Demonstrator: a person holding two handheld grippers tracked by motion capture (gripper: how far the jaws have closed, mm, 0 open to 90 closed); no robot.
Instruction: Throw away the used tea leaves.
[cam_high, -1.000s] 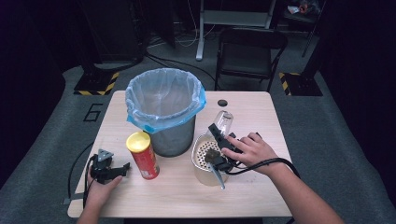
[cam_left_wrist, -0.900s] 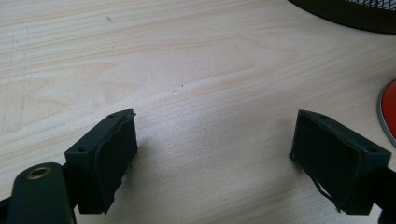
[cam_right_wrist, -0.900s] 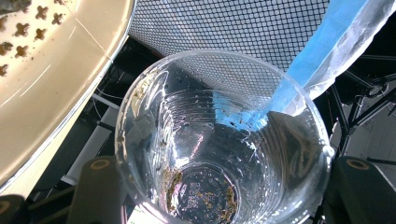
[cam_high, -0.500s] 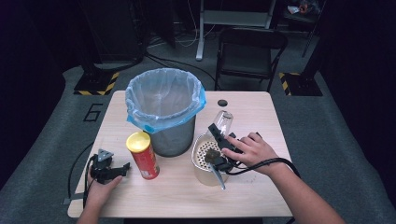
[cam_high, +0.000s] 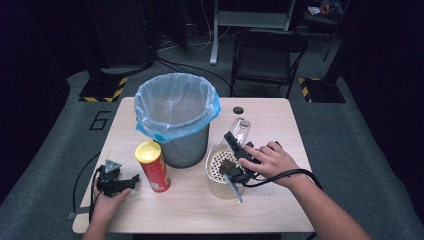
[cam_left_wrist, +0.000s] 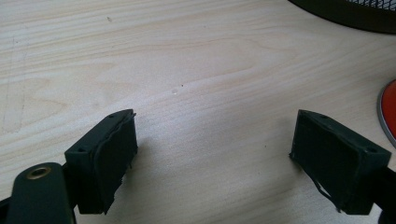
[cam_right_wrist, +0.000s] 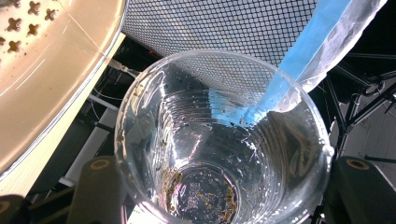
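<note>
Over by the mesh bin (cam_high: 185, 145), right claw (cam_high: 239, 150) is pinching a clear plastic cup (cam_right_wrist: 219, 144) tilted above a perforated bowl (cam_high: 220, 172); left claw (cam_left_wrist: 215, 163) sits spread wide on the bench (cam_high: 190, 205) near a red can (cam_high: 152, 167).

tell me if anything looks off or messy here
The clear plastic cup gripped in the right tool is dirty: brown crumbs cling to its bottom and inner wall. It is held tipped beside the perforated bowl, which holds a dark clump. The chip can and lined bin stand upright.
</note>
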